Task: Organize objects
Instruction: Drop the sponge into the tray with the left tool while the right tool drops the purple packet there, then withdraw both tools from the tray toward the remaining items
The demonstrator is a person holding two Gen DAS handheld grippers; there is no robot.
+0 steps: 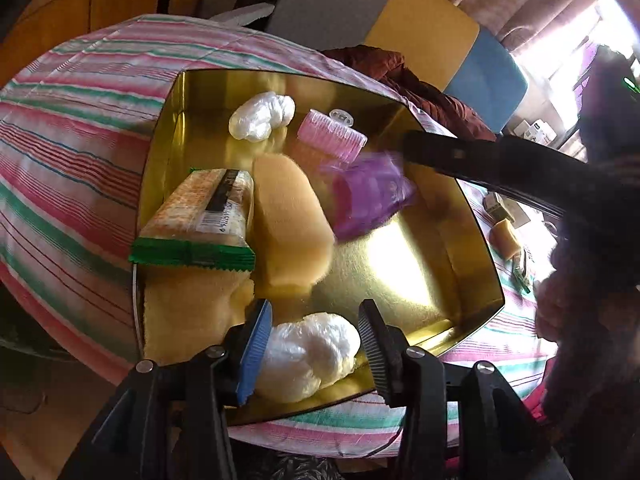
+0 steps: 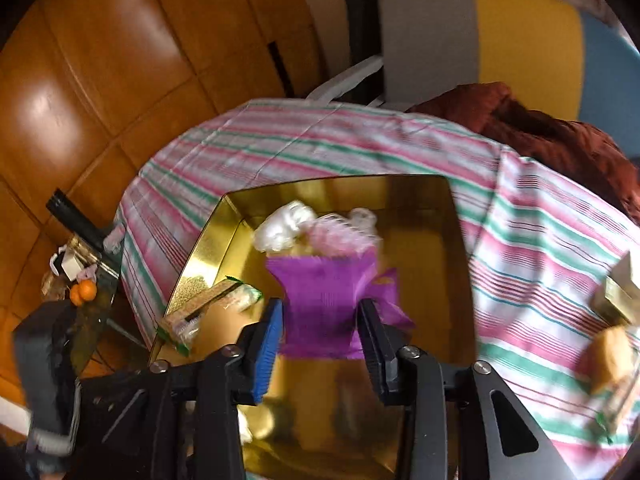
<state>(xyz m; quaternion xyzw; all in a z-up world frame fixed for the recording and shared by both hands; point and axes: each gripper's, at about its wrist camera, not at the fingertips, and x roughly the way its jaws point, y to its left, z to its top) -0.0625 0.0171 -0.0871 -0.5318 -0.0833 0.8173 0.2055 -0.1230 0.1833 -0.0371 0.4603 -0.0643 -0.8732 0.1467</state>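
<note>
Both grippers tilt down over the gold tin (image 1: 472, 240). The left gripper (image 1: 316, 354) stands parted around a white bag (image 1: 312, 356), its pads off it; the right gripper (image 2: 320, 344) is parted, a purple packet (image 2: 324, 304) loose between its fingers.

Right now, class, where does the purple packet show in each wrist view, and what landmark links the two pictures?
Left wrist view: purple packet right of centre, blurred, beside the yellow sponge.
Right wrist view: purple packet centre, between the right gripper fingers.
Shared landmark: the gold tin.
</note>
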